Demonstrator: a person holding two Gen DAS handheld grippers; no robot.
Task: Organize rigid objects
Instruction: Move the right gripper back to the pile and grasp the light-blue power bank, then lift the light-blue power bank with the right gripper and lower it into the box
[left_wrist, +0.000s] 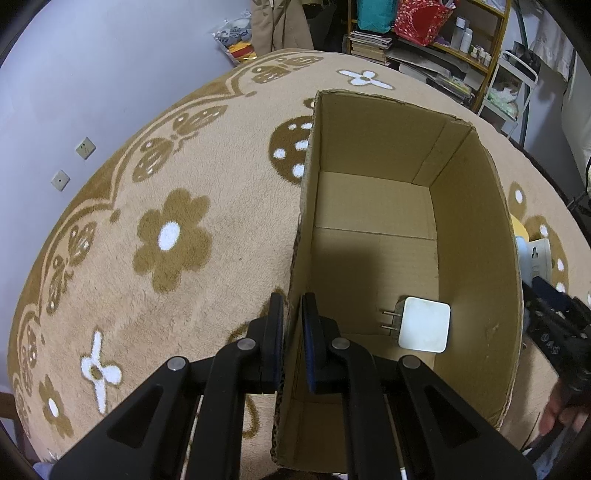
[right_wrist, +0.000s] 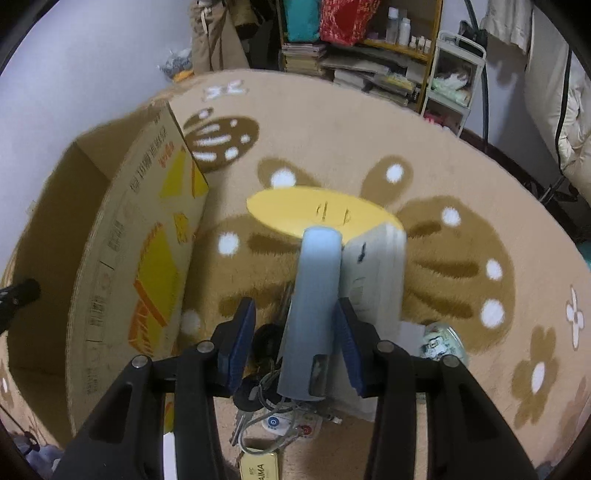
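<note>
An open cardboard box (left_wrist: 476, 229) stands on the flowered rug, and a white plug charger (left_wrist: 424, 325) lies on its floor. My left gripper (left_wrist: 293, 306) is shut on the box's left wall, one pad outside and one inside. Right of the box (right_wrist: 140, 258), my right gripper (right_wrist: 295, 304) points down over a pile. A light blue rounded case (right_wrist: 314, 288) lies between its jaws. The right pad (right_wrist: 345, 325) touches the case, while a gap shows at the left pad (right_wrist: 242, 332). The picture is blurred by motion.
Around the case lie a yellow disc (right_wrist: 317, 212), a white plastic block (right_wrist: 380, 273), a bunch of keys (right_wrist: 258, 398) with a yellow tag (right_wrist: 258, 467) and a small round tin (right_wrist: 443, 343). Cluttered shelves (left_wrist: 443, 44) stand beyond the rug's far edge. A hand (left_wrist: 561, 413) shows at the right.
</note>
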